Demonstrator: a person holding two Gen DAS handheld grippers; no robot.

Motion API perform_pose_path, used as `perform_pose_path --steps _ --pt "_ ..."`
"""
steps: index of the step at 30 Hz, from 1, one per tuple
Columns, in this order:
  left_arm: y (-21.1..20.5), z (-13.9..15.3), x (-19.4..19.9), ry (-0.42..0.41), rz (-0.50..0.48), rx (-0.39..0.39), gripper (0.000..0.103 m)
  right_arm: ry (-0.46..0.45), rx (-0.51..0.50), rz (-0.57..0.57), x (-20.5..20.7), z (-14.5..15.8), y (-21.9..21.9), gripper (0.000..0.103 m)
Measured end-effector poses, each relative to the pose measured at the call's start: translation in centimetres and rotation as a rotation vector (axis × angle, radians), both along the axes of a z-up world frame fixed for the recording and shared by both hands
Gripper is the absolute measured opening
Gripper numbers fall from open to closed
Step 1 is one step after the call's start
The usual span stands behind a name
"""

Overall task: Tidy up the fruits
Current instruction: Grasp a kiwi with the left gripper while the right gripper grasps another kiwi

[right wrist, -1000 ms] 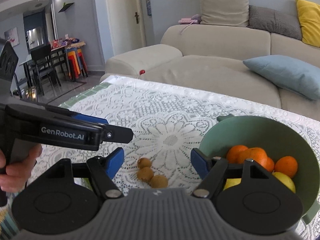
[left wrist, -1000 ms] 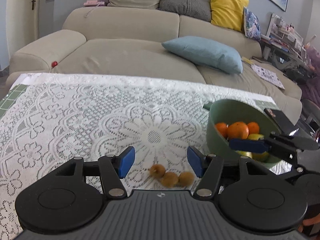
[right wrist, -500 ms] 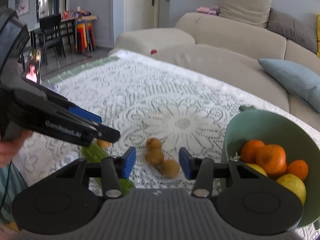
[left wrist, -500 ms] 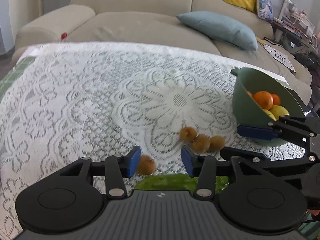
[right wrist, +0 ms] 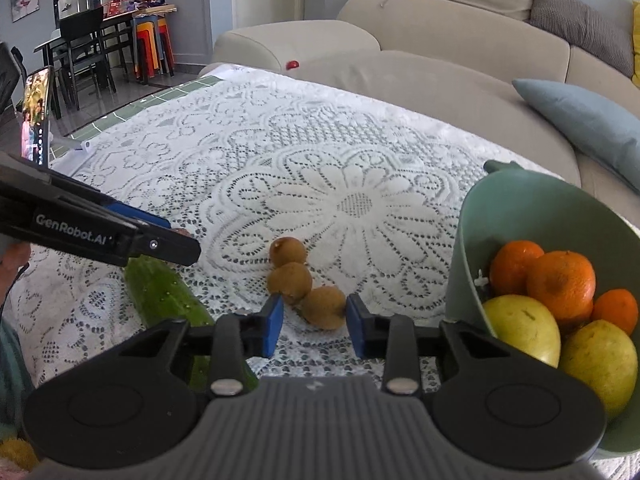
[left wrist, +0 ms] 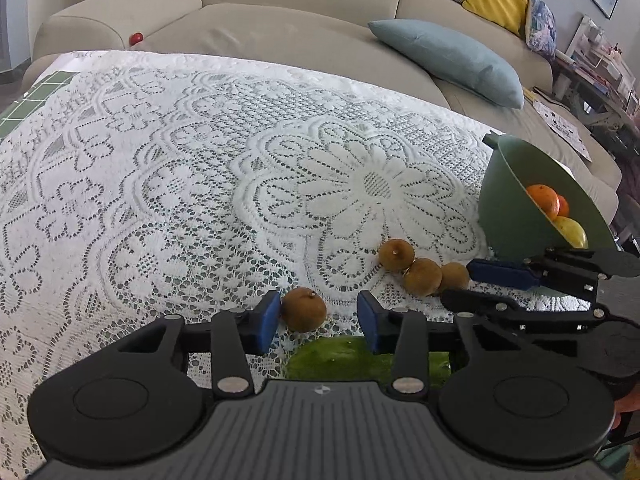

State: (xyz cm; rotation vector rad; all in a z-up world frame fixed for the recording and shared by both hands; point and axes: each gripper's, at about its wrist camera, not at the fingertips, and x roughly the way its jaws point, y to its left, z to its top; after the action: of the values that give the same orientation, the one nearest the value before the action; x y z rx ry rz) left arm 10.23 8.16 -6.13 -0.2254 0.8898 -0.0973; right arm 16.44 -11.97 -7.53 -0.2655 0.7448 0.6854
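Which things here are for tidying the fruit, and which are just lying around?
For the job:
- lone kiwi between the left gripper fingers
- three kiwis in a row
- green bowl of oranges and lemons
- right gripper

Just lying about:
- cucumber
- blue cushion
- sofa
- phone

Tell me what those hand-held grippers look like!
Each hand-held gripper is black plastic. The left hand-held gripper has two thin arms ending in blue pads, two round black discs and silver screws, with a ribbed dark grey plate between them. The right hand-held gripper is built the same. Seen from the side, the left one carries white "GenRobot.AI" lettering. No sleeves can be made out.
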Motion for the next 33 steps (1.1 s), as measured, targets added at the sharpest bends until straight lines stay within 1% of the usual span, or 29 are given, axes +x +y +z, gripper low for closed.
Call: perform_pose_path --steps 3,8,11,13,15,16,18,21,24,28,33 --pt "-0.1 -0.3 0.0 0.001 -0.008 -0.002 0.046 -0.014 -0.012 0.003 -0.1 -0.1 0.2 0.031" --pt "-0.5 -0.3 -0.3 -0.029 -0.022 0.022 0.042 -0.040 -0.052 0.005 -0.1 -0.5 0.8 0.031" --pt "-0.7 -0.2 -0.5 -0.042 -0.029 0.031 0.037 -0.046 -0.067 0.003 0.0 -0.7 1.1 0.031" --pt "-0.7 -0.2 -0.5 -0.044 -0.028 0.023 0.035 -0.041 -0.065 0.003 0.1 -0.7 1.0 0.030" --pt "-0.7 -0.2 -0.5 -0.044 -0.029 0.009 0.028 -0.039 -0.065 0.003 0.1 -0.7 1.0 0.030" --pt "-0.7 -0.2 -0.5 -0.044 -0.027 0.008 0.028 -0.039 -0.065 0.003 0.1 -0.7 1.0 0.030" --pt "-0.7 -0.2 -0.5 -0.044 -0.023 0.004 0.028 -0.048 -0.080 -0.004 0.1 -0.7 1.0 0.023" --pt "-0.3 -0.2 -0.4 -0.041 -0.006 -0.021 0.028 -0.047 -0.081 0.003 0.1 -0.7 1.0 0.023" --pt "0.6 -0.2 -0.4 -0.040 0.033 -0.066 0.027 -0.049 -0.081 0.007 0.0 -0.6 1.0 0.023" --pt "1.6 0.2 -0.4 -0.063 0.066 -0.134 0.027 -0.057 -0.069 0.015 -0.2 -0.1 0.6 0.023" --pt "1.7 1.1 -0.5 -0.085 0.079 -0.157 0.027 -0.077 -0.044 0.024 -0.6 1.0 0.1 0.023"
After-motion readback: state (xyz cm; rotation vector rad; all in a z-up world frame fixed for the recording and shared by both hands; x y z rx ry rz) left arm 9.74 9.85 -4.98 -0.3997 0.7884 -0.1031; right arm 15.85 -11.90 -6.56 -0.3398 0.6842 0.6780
